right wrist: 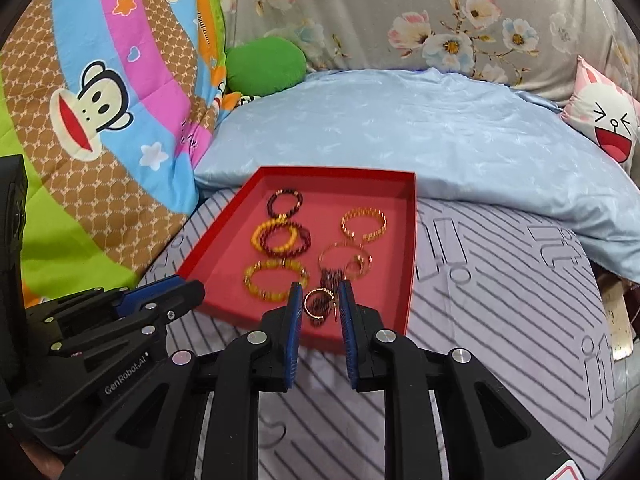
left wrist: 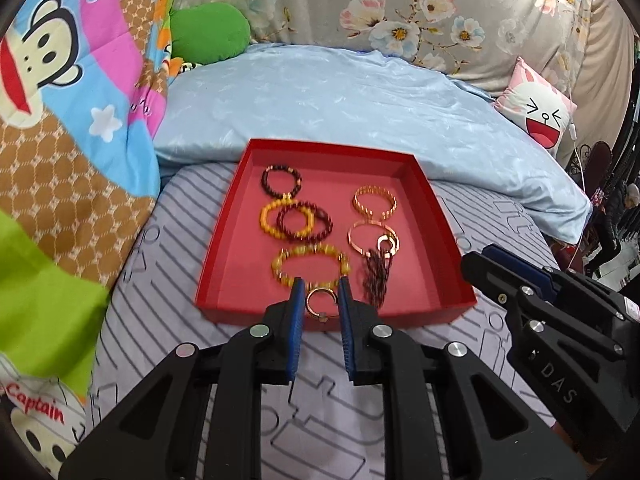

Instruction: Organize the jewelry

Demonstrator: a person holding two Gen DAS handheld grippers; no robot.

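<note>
Red tray (left wrist: 240, 313) front rim below | left tongs (left wrist: 320, 293), right tongs (right wrist: 319, 296) each pinch hoop (left wrist: 308, 302)

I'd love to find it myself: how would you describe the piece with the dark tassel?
Look on the striped bedsheet for the shallow red tray. Its right column holds two gold-coloured bangles; take the nearer one, the thin gold bangle. It alone trails a dark beaded tassel toward the tray's near edge.

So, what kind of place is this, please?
Most likely a bedroom, on a bed: a striped bedsheet, a light blue quilt and a cartoon cushion. The red jewelry tray lies on the sheet.
</note>
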